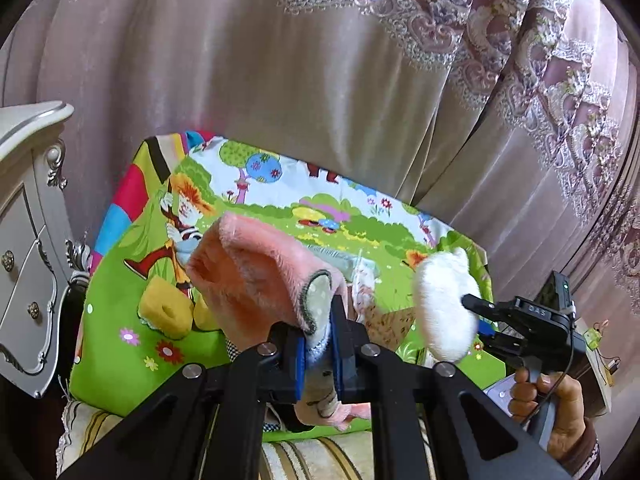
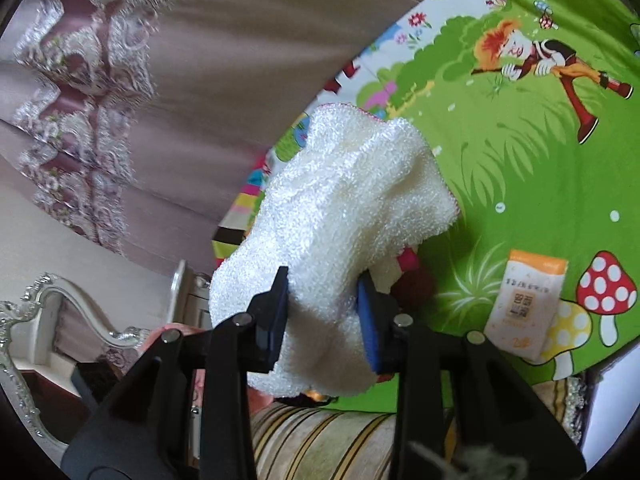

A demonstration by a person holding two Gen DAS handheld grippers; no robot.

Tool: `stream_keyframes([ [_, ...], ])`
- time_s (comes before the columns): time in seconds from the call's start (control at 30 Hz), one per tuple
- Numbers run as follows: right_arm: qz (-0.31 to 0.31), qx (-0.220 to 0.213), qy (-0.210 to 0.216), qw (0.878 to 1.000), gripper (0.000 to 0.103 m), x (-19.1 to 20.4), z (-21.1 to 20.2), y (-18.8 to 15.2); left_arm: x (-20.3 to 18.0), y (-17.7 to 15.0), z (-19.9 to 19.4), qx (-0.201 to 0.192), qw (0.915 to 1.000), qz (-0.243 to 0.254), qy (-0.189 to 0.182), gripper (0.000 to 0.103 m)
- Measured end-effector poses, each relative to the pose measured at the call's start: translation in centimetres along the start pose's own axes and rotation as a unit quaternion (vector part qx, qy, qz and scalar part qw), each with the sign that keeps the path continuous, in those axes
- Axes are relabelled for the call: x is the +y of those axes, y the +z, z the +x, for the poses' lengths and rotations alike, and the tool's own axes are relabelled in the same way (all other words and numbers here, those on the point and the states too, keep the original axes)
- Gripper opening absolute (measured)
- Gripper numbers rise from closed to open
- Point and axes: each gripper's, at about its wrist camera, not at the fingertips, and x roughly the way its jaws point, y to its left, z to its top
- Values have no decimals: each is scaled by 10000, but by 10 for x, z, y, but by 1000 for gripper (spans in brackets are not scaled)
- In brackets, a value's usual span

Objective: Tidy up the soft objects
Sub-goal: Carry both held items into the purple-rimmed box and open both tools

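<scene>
Left claw [image 1: 320, 344] clamps pink cloth [image 1: 256, 268]; right claw [image 2: 324, 316] clamps white towel [image 2: 340, 208], both aloft. Next, likely: find each a spot on the mat [image 2: 520, 184].

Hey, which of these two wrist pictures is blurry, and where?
Right wrist view: curtain at left smeared by motion blur, white towel in the right gripper fairly sharp. Left wrist view: crisp overall, pink cloth sharp; both show fisheye bending and dark corners.

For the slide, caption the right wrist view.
Right gripper shut on a white fluffy cloth above a cartoon-print mat.
</scene>
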Motion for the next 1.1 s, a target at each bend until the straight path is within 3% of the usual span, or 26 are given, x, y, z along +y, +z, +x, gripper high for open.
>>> stream_keyframes([
  [0.23, -51, -312, -24, 9995, 36, -9, -50, 3, -9, 11, -18, -341, 9994, 22, -15, 11],
  [0.37, -371, -500, -476, 9969, 36, -11, -85, -2, -18, 18, -35, -648, 9979, 50, -78, 11],
  [0.47, -563, -582, -854, 9931, 36, -16, -108, -10, -34, 23, -41, -707, 9968, 157, -332, 11],
  [0.6, -645, -575, -1188, 9892, 36, -27, -133, -23, -68, 18, -29, -339, 9942, 310, -968, 11],
  [0.73, -682, -618, -1645, 9821, 36, -45, -164, -39, -111, 3, -9, 176, 9850, 439, -1662, 11],
  [0.9, -533, -763, -2219, 9706, 36, -72, -202, -54, -177, -35, 28, 1092, 9615, 661, -2433, 11],
  [1.1, -362, -864, -2968, 9503, 37, -106, -238, -69, -247, -81, 65, 1950, 9313, 1021, -2902, 11],
])
